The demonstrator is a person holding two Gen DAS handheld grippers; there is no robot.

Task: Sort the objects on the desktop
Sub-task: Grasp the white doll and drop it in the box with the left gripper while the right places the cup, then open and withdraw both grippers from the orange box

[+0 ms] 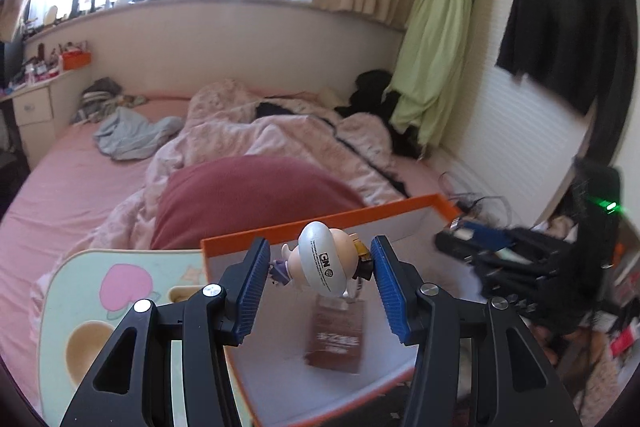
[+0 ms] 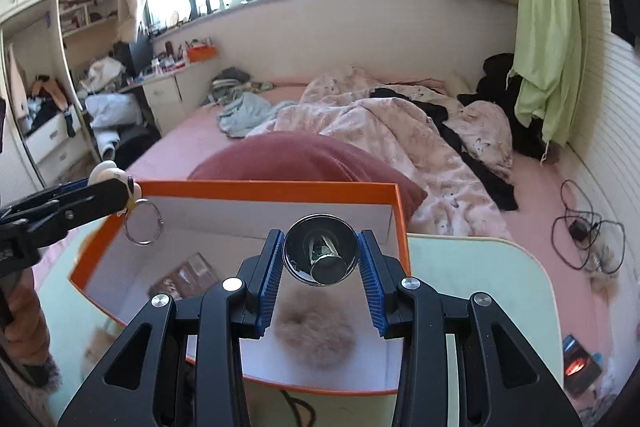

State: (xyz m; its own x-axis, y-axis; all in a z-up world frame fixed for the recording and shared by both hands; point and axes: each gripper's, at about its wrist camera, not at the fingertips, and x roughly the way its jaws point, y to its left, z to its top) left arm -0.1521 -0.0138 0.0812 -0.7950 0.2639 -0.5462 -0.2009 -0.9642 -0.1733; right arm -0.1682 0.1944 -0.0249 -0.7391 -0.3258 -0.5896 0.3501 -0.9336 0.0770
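My left gripper (image 1: 320, 247) is shut on a small cartoon figure (image 1: 320, 265) with a silver oval base, held above an orange box (image 1: 320, 221) with a white inside. A brown card (image 1: 338, 337) lies on the box floor beneath it. My right gripper (image 2: 320, 239) is shut on a shiny metal cup (image 2: 320, 253), its pads pressing on the rim, over the same orange box (image 2: 260, 189). In the box lie a fluffy tan pom-pom (image 2: 314, 331) and the brown card (image 2: 184, 273). The left gripper (image 2: 120, 193) enters from the left, a key ring (image 2: 143, 223) dangling from the figure (image 2: 106, 171).
The box stands on a pale green lap table (image 1: 120, 267) with cartoon prints, set on a pink bed (image 2: 168, 147). A red pillow (image 2: 304, 159) and a rumpled quilt (image 2: 400, 131) lie behind it. A cable and charger (image 2: 580, 227) lie at the right.
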